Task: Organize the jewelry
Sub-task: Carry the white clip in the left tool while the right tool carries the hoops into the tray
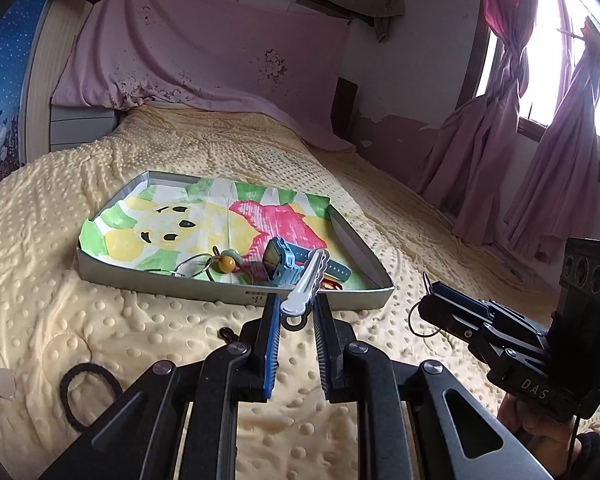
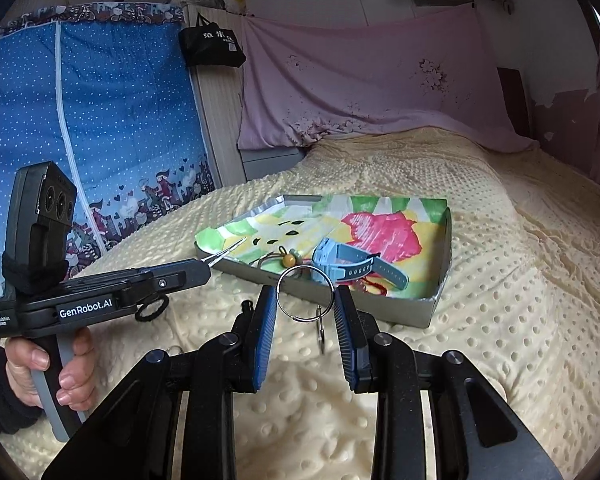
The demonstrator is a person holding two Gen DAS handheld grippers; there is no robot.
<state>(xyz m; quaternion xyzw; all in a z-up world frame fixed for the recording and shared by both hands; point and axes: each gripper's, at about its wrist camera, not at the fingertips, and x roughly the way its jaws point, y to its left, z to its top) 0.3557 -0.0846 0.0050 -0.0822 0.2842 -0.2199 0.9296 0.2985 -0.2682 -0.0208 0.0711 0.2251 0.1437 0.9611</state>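
gripping a silver hair clip (image 1: pixel 305 285) by its rounded end, the left tool (image 1: pixel 296 312) holds it out over the near wall of a shallow grey tray (image 1: pixel 236 292) on a bed covered in a nubbly cream blanket (image 1: pixel 112 332). the right tool (image 2: pixel 305 304) clasps a thin metal key ring (image 2: pixel 305 294) between its ribbed blue pads, a smaller ring dangling below, just short of the tray. inside the tray, on a crayon-coloured paper lining, lie a blue plastic watch (image 2: pixel 340 266), a yellow bead charm (image 2: pixel 288 259) on a wire hoop, and something red half hidden behind the watch, too tangled to identify. a black hair tie (image 1: pixel 86 394) lies on the blanket, partly cut off by the left tool's frame; another small dark item near it is too small to make out.
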